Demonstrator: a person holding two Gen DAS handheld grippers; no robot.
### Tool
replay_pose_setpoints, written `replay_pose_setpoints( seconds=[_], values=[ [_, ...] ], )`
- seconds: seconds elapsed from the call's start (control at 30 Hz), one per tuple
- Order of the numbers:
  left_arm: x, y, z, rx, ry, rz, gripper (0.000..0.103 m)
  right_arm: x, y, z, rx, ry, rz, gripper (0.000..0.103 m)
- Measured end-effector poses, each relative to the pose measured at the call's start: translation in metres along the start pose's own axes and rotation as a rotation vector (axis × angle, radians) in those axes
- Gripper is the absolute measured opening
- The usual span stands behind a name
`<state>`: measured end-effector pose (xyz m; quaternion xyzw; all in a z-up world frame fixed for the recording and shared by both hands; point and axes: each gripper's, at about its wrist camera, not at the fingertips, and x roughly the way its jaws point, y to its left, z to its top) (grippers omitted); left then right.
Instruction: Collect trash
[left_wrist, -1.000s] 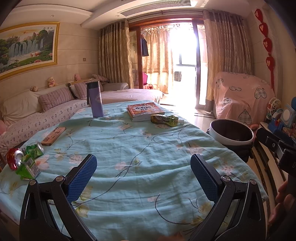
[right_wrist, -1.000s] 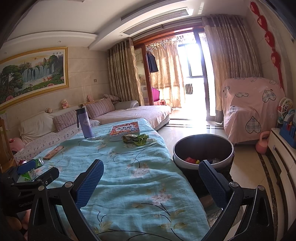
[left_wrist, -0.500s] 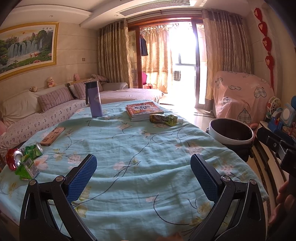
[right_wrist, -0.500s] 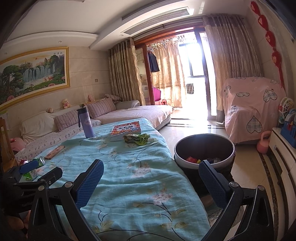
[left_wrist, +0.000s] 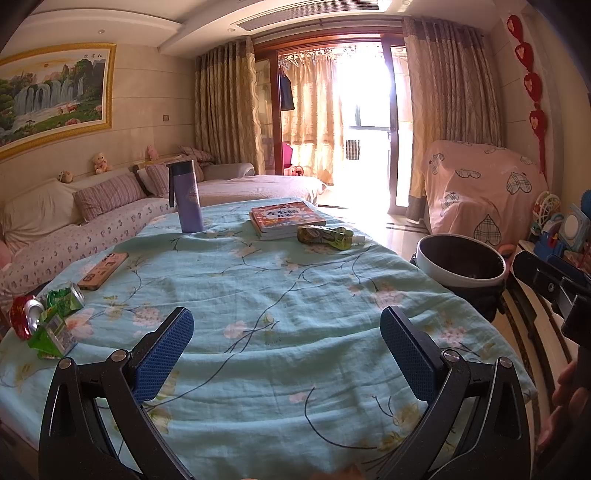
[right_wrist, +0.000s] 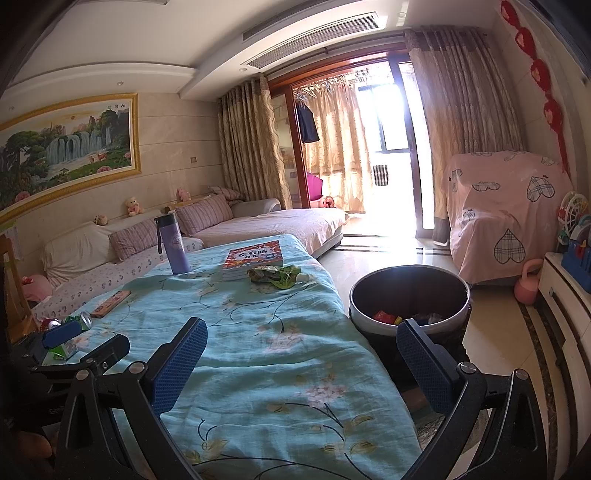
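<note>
I'm looking into a home living room. A long sofa (right_wrist: 258, 225) with striped cushions (left_wrist: 107, 195) runs along the left wall, small plush toys (right_wrist: 133, 206) sitting on the ledge behind it, and a gold-framed waterfall painting (right_wrist: 62, 147) hangs above. Ahead, patterned curtains (left_wrist: 225, 110) frame a glass balcony door (left_wrist: 369, 125) blown out by sunlight. At right, something bulky, maybe an armchair, sits under a pink heart-print cover (right_wrist: 506, 218). Red ornaments (left_wrist: 532, 85) hang on the wall.
</note>
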<state>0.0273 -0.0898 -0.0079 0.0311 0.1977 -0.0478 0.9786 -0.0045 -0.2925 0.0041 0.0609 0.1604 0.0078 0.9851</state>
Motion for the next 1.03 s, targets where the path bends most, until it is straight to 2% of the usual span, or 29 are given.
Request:
replay_pose_setpoints(
  seconds=[1.03],
  values=[
    [0.015, -0.002, -0.004, 0.009, 0.015, -0.015, 0.103, 0.012, -0.002, -0.006, 0.015, 0.043, 0.004, 0.103]
  ],
)
